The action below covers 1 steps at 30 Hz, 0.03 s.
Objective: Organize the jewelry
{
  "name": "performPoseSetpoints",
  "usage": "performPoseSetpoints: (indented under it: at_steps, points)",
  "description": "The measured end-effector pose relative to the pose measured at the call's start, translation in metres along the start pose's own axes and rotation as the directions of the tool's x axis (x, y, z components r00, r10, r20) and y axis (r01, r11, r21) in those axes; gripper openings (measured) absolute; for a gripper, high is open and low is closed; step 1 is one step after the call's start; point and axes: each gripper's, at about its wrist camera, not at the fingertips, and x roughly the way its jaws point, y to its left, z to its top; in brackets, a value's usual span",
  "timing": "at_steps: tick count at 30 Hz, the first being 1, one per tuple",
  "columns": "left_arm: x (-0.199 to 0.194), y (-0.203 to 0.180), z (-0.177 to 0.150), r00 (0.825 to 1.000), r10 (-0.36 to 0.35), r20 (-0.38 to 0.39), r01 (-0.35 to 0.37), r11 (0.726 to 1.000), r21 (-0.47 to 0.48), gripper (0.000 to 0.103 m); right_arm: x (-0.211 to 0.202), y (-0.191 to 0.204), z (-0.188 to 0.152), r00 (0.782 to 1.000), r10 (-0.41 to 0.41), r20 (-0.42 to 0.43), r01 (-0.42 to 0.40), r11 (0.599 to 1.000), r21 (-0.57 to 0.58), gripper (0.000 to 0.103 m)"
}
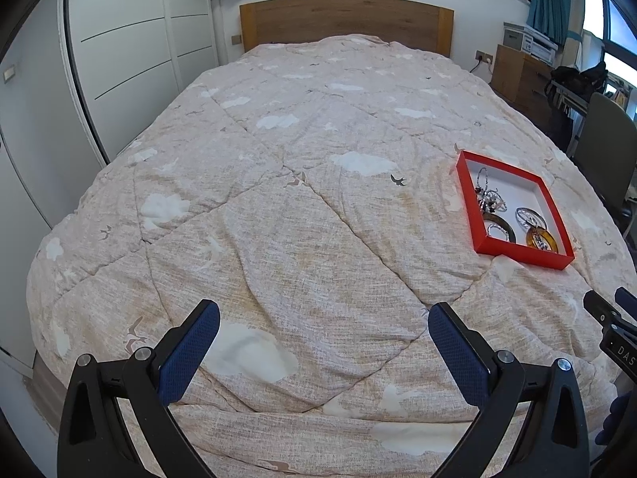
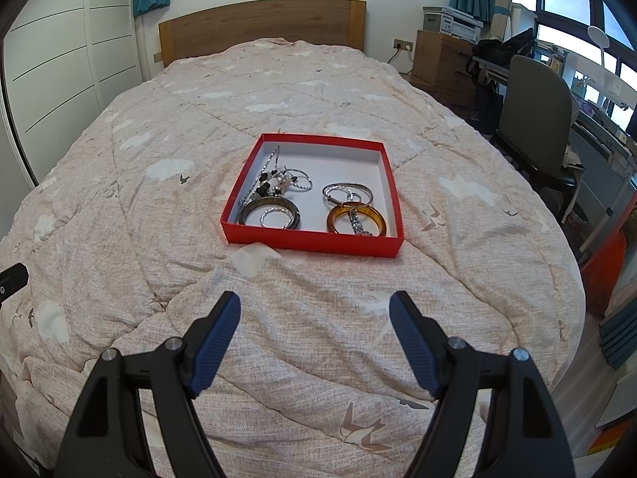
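Note:
A shallow red box [image 2: 314, 245] with a white floor lies on the bed and also shows in the left wrist view [image 1: 464, 195]. Inside lie a dark bangle [image 2: 247, 211], an amber bangle [image 2: 336, 215], silver bangles [image 2: 346, 191], a small silver ring [image 2: 274, 217] and a tangle of beaded chain [image 2: 274, 183]. My right gripper [image 2: 315, 310] is open and empty, above the quilt in front of the box. My left gripper [image 1: 324, 320] is open and empty, well left of the box. The right gripper's tip shows in the left wrist view [image 1: 605, 310].
The bed is covered by a beige quilt [image 1: 278, 199] with a cloud pattern. A wooden headboard [image 2: 262, 24] stands at the far end. White wardrobes [image 1: 131, 51] stand on the left. A grey chair [image 2: 533, 107], a desk and a wooden dresser [image 2: 442, 63] stand on the right.

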Motion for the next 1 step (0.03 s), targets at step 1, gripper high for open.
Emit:
performPoseSetpoints:
  at_steps: [1]
  points:
    - [0.0000,0.0001,-0.0001,1.000,-0.001,-0.001,0.001,1.000,-0.001,0.103,-0.0002,0.0002,-0.0002,1.000,0.000,0.000,0.000,1.000,0.000,0.076]
